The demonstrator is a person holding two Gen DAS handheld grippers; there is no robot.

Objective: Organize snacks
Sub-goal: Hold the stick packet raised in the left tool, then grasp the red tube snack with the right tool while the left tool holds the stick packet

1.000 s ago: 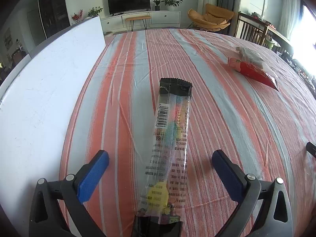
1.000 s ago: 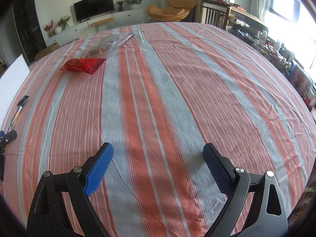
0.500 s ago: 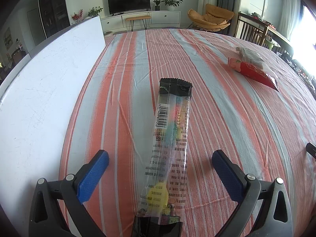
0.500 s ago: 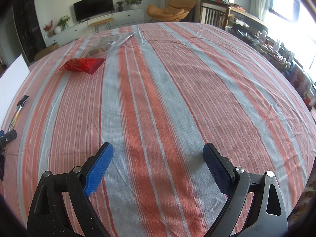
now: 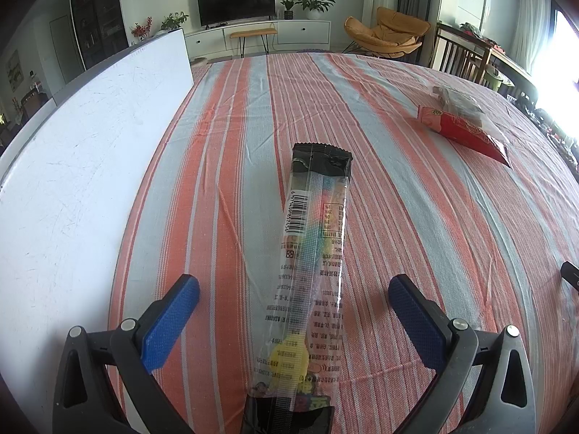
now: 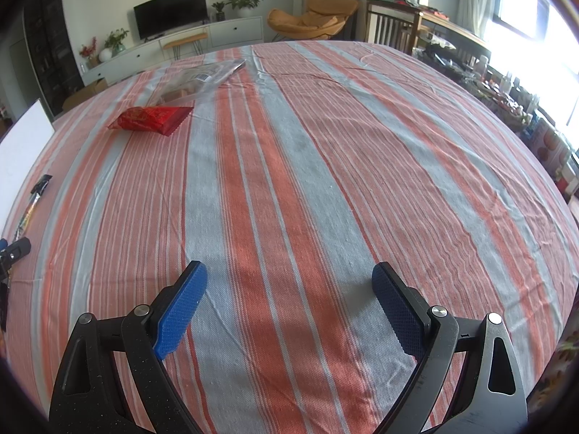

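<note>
A long clear candy packet (image 5: 311, 260) with black ends lies flat on the striped tablecloth, lengthwise between the fingers of my left gripper (image 5: 293, 311), which is open and does not touch it. The packet also shows at the far left of the right wrist view (image 6: 32, 202). A red snack packet (image 5: 463, 133) lies at the right, with a clear bag of snacks (image 5: 457, 101) behind it; both show in the right wrist view, the red packet (image 6: 152, 119) and the clear bag (image 6: 199, 79). My right gripper (image 6: 289, 300) is open and empty over bare cloth.
A white board (image 5: 79, 166) stands along the table's left side. The striped tablecloth (image 6: 325, 166) covers the whole table. Chairs and a cluttered side table stand beyond the far right edge. The left gripper's body (image 6: 12, 253) shows at the right view's left edge.
</note>
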